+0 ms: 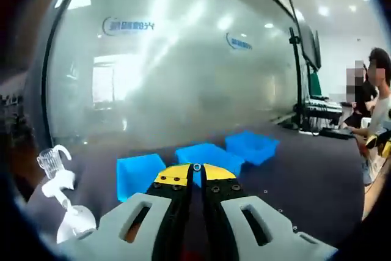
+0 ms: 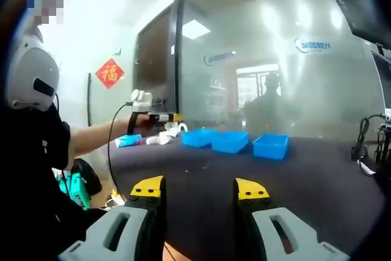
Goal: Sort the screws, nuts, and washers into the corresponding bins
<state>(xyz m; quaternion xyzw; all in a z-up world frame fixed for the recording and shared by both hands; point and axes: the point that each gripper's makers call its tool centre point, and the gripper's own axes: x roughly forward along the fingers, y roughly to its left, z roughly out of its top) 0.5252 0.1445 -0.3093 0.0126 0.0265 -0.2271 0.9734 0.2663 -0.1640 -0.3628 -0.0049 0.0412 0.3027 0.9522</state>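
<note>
Left gripper (image 1: pixel 197 168): yellow-tipped fingers clenched together, a small ring-shaped piece, likely a washer (image 1: pixel 197 167), pinched at the tips. It is held just short of the middle bin (image 1: pixel 211 154); whether it is above the bin or in front of it cannot be told

Three blue bins in a row on the dark counter (image 1: pixel 305 181): left bin (image 1: pixel 139 175), middle bin, right bin (image 1: pixel 252 147). Contents not visible from this angle

A few tiny bright specks, loose hardware (image 1: pixel 265 192), lie scattered on the counter right of the fingers; too small to tell type

White clamp-like object (image 1: pixel 61 197) stands at the counter's left edge

Right gripper (image 2: pixel 200 188): fingers released, wide apart, nothing between them, hovering over the counter well back from the bins. In this view the left gripper is held out by the person's arm (image 2: pixel 91 139) near the bins

Frosted glass wall (image 1: pixel 183 59) behind the counter
</note>
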